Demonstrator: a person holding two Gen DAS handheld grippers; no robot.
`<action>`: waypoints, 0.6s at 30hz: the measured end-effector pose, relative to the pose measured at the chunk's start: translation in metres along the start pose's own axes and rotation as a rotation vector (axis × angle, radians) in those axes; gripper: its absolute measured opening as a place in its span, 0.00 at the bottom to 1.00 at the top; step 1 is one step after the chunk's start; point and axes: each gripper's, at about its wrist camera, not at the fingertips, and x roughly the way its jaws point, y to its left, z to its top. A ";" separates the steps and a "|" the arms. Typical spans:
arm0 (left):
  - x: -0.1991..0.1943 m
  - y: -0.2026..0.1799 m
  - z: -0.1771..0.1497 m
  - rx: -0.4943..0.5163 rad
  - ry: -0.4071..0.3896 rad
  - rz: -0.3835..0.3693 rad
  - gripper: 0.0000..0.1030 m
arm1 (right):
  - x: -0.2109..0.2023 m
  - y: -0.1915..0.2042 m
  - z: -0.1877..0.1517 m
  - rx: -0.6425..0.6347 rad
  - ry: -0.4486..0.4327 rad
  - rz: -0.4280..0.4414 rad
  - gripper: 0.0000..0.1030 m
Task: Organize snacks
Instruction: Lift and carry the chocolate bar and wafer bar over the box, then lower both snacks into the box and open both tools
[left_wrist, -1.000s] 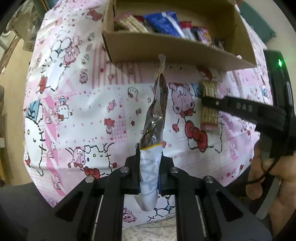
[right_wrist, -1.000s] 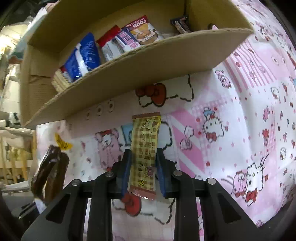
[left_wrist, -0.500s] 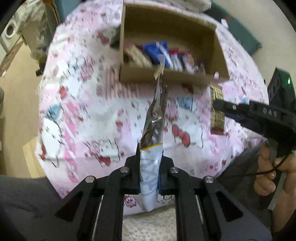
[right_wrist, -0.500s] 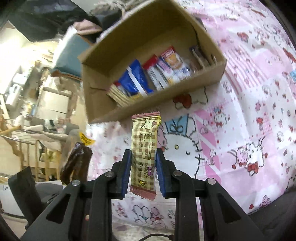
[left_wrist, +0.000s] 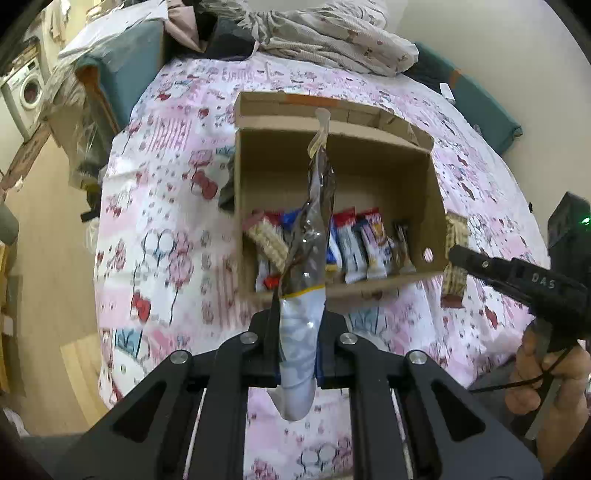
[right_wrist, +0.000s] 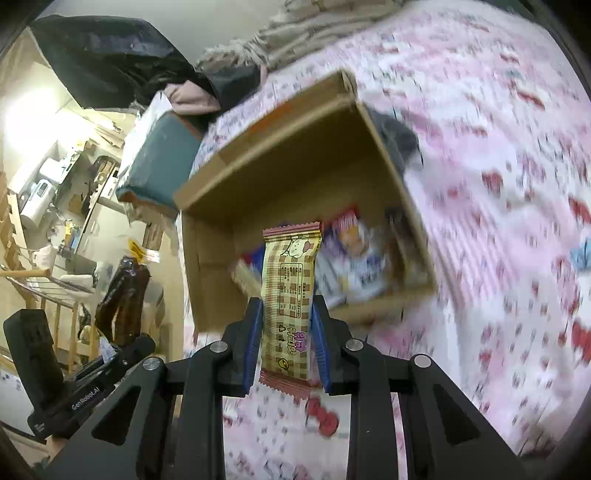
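My left gripper (left_wrist: 297, 345) is shut on a long clear snack bag (left_wrist: 308, 236) with dark contents and a white-blue bottom, held upright in front of the open cardboard box (left_wrist: 436, 206). My right gripper (right_wrist: 286, 350) is shut on a yellow checked wafer bar (right_wrist: 290, 291), held upright above the box (right_wrist: 207, 273). The box holds several snack packs (left_wrist: 354, 247) lined along its near wall. The right gripper (left_wrist: 458, 258) with the wafer bar (left_wrist: 455, 258) shows right of the box in the left wrist view. The left gripper's bag (right_wrist: 123, 299) shows at left in the right wrist view.
The box sits on a bed with a pink cartoon-print sheet (left_wrist: 166, 229). Crumpled bedding (left_wrist: 332, 33) and teal cushions (left_wrist: 484, 103) lie behind it. The bed's left edge drops to a wooden floor (left_wrist: 48, 258). A dark cloth (right_wrist: 399, 140) lies beside the box.
Both grippers have risen and pulled back from the bed, each keeping its snack. The view has gone from the box's front wall to looking down into the box.
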 end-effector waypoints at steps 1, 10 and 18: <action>0.005 -0.003 0.005 0.008 -0.004 0.005 0.09 | -0.001 0.000 0.005 -0.004 -0.010 -0.002 0.27; 0.049 -0.021 0.046 0.093 -0.020 0.078 0.09 | 0.015 -0.011 0.041 -0.031 -0.050 -0.053 0.27; 0.089 -0.024 0.047 0.145 -0.031 0.176 0.09 | 0.049 -0.032 0.034 -0.014 -0.007 -0.094 0.27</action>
